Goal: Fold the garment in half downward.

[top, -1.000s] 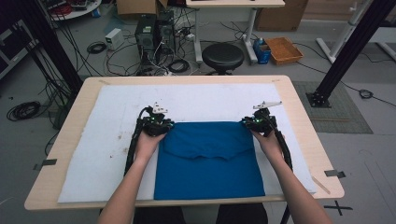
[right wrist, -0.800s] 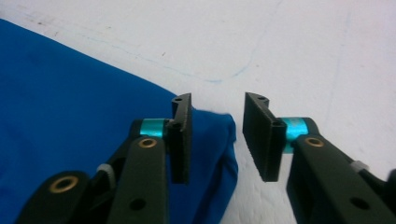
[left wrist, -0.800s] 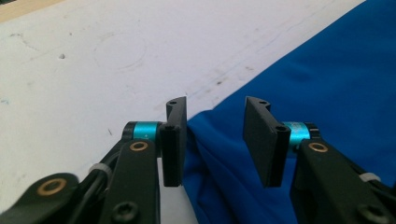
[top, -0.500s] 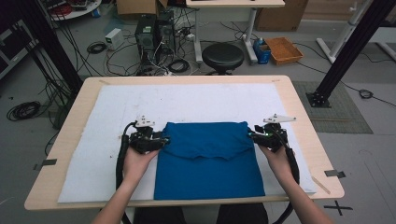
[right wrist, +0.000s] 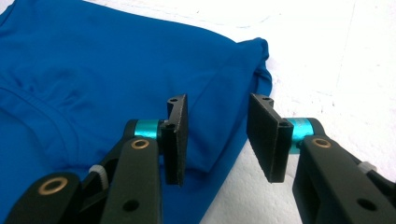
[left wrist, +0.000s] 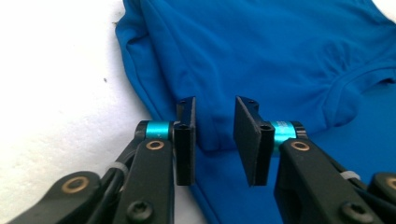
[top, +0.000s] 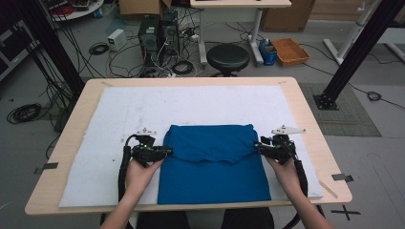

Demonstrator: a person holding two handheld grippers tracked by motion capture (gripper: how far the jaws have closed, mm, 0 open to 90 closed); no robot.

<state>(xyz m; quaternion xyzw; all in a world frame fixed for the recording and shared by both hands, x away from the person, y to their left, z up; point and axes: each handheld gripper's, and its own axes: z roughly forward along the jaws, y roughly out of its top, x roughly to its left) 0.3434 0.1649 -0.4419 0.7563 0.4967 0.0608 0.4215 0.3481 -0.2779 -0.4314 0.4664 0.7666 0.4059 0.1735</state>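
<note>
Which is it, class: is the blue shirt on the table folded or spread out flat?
Folded. The blue shirt has its top part doubled over the lower part, the neckline lying mid-cloth.

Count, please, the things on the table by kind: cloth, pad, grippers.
Blue cloth: 1
White pad: 1
Grippers: 2, the left gripper and the right gripper, jaws open
Total: 4

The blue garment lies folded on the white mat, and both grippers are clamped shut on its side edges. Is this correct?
Not quite. The blue garment does lie folded on the white mat, but both gripper views show the left gripper and right gripper open, jaws apart beside its edges.
</note>
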